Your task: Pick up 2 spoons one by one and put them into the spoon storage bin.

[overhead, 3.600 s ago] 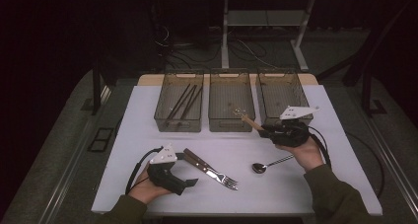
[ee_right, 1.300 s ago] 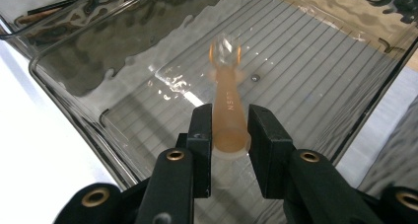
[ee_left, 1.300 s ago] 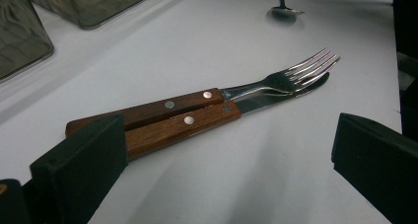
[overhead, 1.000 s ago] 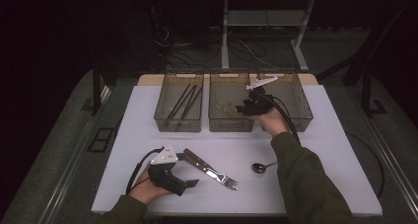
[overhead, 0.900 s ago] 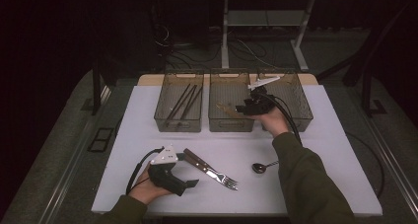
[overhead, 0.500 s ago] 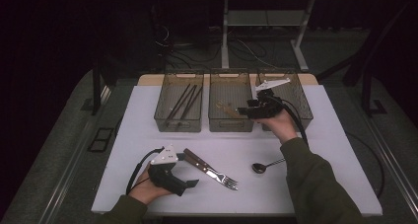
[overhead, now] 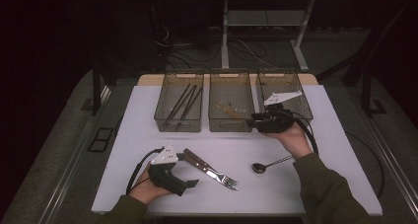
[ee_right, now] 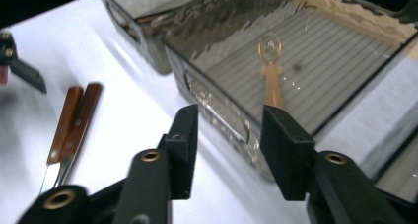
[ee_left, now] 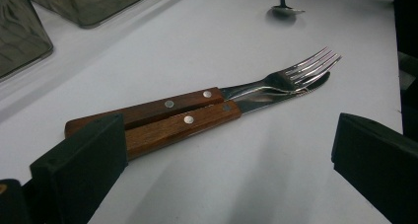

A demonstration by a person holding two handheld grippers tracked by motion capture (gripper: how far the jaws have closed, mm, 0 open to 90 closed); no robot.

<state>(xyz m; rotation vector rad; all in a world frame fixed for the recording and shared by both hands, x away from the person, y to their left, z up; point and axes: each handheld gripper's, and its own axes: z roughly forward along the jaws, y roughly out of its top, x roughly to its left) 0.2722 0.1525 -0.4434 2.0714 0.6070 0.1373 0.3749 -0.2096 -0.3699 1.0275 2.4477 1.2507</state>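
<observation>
My right gripper (overhead: 254, 119) hovers at the front edge of the middle bin (overhead: 229, 126), open. Its jaws have just been closing, with nothing between them. An amber spoon (ee_right: 272, 81) lies on that bin's floor (overhead: 227, 108), just past my right gripper (ee_right: 231, 135). A wooden-handled fork and knife (overhead: 209, 168) lie side by side on the white table (overhead: 305, 194). My left gripper (overhead: 187, 186) rests beside their handles, jaws wide open. In the left gripper view the handles (ee_left: 162, 120) lie by one jaw of my left gripper (ee_left: 226, 140). A metal spoon (overhead: 268, 164) lies below my right hand.
The left bin (overhead: 177, 126) holds several dark sticks (overhead: 183, 99). The right bin (overhead: 301, 93) stands behind my right gripper. All three bins line the table's far edge. Cables trail from both grippers.
My right gripper carried the amber spoon over the middle bin, left it inside, and has drawn back to the right toward the person. The left gripper has not moved.
</observation>
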